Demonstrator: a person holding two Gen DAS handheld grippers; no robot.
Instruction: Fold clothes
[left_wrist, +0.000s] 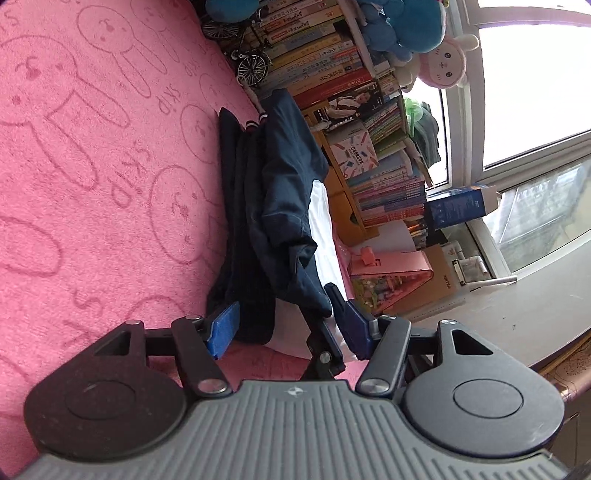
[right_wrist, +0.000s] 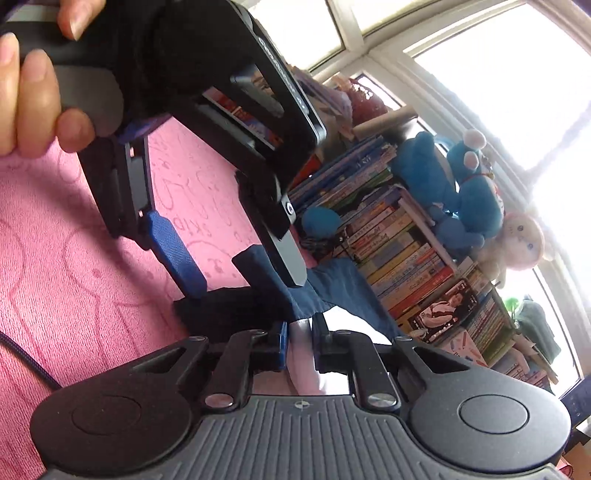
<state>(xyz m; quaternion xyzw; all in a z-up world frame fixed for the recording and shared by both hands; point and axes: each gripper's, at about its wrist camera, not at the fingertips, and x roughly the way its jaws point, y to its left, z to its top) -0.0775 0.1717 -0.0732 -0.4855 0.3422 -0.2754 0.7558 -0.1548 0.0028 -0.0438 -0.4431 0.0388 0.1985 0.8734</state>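
Observation:
A navy garment (left_wrist: 273, 192) with a white part (left_wrist: 321, 221) lies bunched on the pink bunny-print blanket (left_wrist: 92, 166). My left gripper (left_wrist: 284, 306) is open, its blue pads (left_wrist: 225, 328) standing on either side of the garment's near end without pressing it. In the right wrist view the left gripper (right_wrist: 229, 280) hangs over the dark cloth (right_wrist: 229, 306), with a hand (right_wrist: 33, 92) around its handle. My right gripper (right_wrist: 301, 332) is shut on a fold of the white cloth (right_wrist: 303, 369), just below the navy fabric (right_wrist: 332, 284).
Stacked books (left_wrist: 351, 110) fill a shelf right behind the garment. A blue plush (right_wrist: 461, 192) and a pink-white bunny plush (left_wrist: 447, 62) sit on top, a small model bicycle (left_wrist: 251, 66) beside them. A grey sill (left_wrist: 517, 314) runs under the window.

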